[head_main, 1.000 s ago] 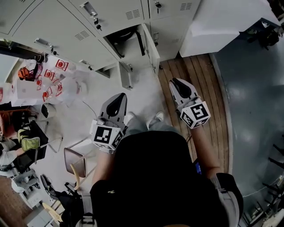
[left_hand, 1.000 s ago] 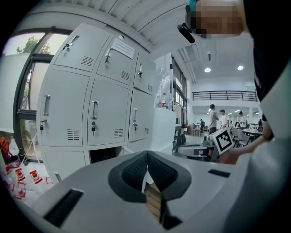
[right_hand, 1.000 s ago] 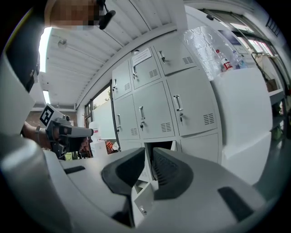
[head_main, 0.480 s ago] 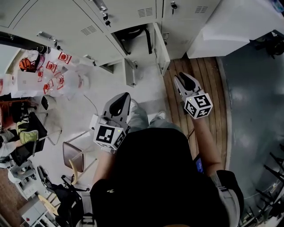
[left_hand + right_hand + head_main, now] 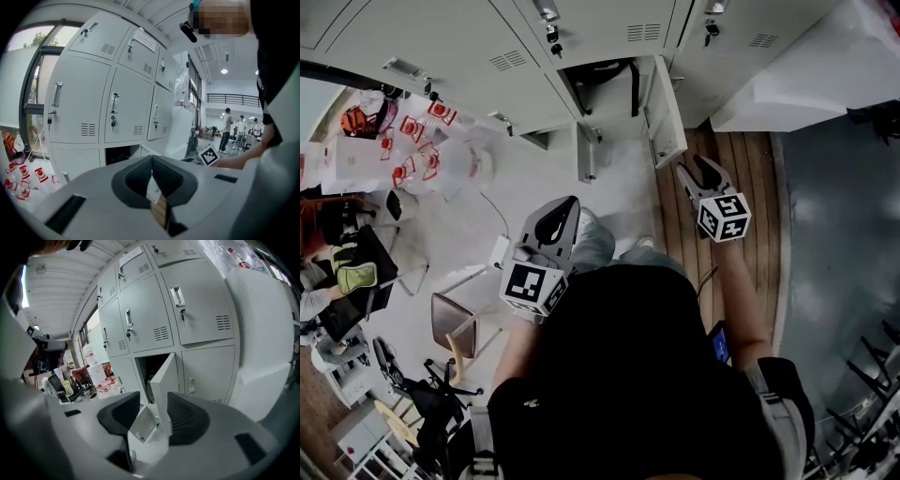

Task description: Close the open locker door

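The open locker (image 5: 605, 75) is a dark compartment in the bottom row of grey lockers. Its door (image 5: 664, 111) stands swung out to the right. In the right gripper view the same door (image 5: 164, 380) stands edge-on straight ahead. A second, smaller door (image 5: 584, 152) hangs open lower left of it. My right gripper (image 5: 701, 167) hovers just short of the big door's outer edge. Its jaws are opening, and nothing is pressed between them (image 5: 152, 404). My left gripper (image 5: 565, 202) is held back over the pale floor, with its jaws closed and empty (image 5: 152, 161).
A large white block (image 5: 825, 70) stands to the right of the lockers on a strip of wooden floor (image 5: 727, 216). At the left are a table with red-marked items (image 5: 412, 141) and a chair (image 5: 455, 328). Several people (image 5: 228, 129) stand far off.
My right gripper has moved forward toward the open door and its jaws have spread apart. The lockers have come nearer in the head view. The left gripper has hardly moved.
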